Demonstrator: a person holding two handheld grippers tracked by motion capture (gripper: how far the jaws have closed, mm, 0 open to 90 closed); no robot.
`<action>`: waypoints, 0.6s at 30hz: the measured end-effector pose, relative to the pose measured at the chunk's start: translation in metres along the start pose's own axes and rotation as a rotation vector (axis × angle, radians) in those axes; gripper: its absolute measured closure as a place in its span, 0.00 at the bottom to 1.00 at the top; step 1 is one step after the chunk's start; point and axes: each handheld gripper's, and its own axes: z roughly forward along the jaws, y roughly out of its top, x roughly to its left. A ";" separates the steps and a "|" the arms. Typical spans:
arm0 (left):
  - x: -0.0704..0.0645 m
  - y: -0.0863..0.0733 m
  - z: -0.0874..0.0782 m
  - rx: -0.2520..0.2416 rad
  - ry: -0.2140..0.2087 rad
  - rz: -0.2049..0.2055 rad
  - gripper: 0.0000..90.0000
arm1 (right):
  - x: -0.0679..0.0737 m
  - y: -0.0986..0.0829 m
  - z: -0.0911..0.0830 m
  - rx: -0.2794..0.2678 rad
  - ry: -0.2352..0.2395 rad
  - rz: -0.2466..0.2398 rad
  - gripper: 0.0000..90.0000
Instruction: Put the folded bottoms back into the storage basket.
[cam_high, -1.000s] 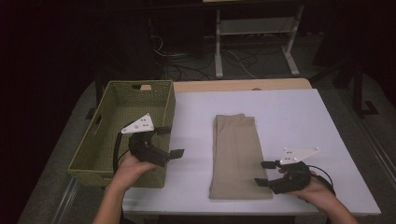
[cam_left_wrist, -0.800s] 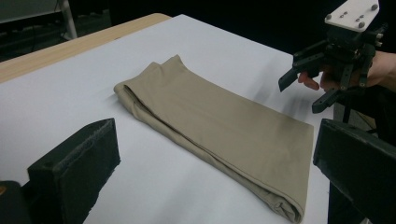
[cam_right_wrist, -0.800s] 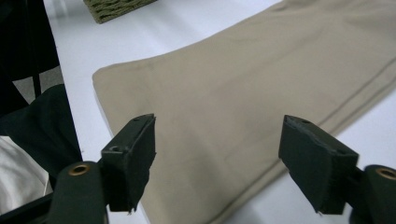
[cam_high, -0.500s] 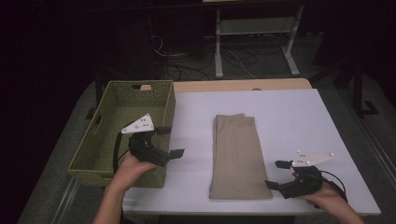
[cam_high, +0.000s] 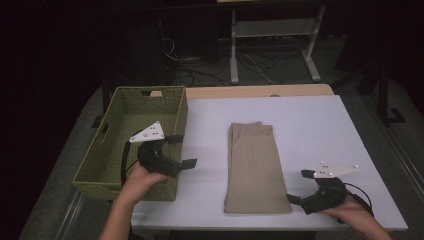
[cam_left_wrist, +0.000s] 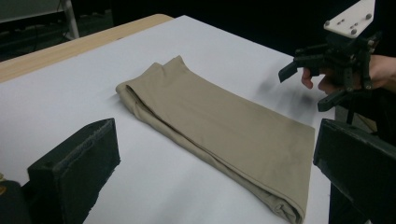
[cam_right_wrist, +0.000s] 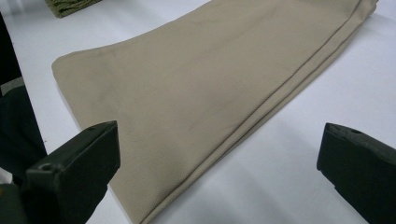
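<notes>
1. No brand, label or writing I can read anywhere — the folded khaki trousers (cam_high: 256, 167) are plain tan cloth, and the plates on the grippers just have small dots.
2. The trousers lie flat on the white table (cam_high: 310, 125), folded into a long strip, just to the right of the green wicker basket (cam_high: 114, 135) and not touching it.
3. Left gripper (cam_high: 179, 150) sits over the basket's right wall, pointing toward the trousers. Jaws spread wide, nothing between them.
4. Right gripper (cam_high: 298, 186) is on the far side of the trousers from the basket, just beside their near right corner. Jaws wide open too, holding nothing — in its own view the cloth's edge lies ahead of them, between the two pads.
5. Compared with a second ago: the right gripper has shifted a bit outward and toward the table's near edge, its plate now tilted flatter. Left gripper, trousers and basket haven't budged.
</notes>
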 end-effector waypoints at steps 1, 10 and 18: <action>0.000 0.000 0.000 -0.002 0.001 -0.002 0.01 | 0.000 0.000 0.000 0.002 0.001 -0.001 0.00; -0.010 0.008 0.007 -0.008 0.000 0.009 0.01 | 0.002 0.002 0.004 0.010 0.020 -0.021 0.00; -0.021 0.014 0.018 -0.009 -0.033 0.025 0.01 | 0.003 0.002 0.005 0.016 0.020 -0.028 0.00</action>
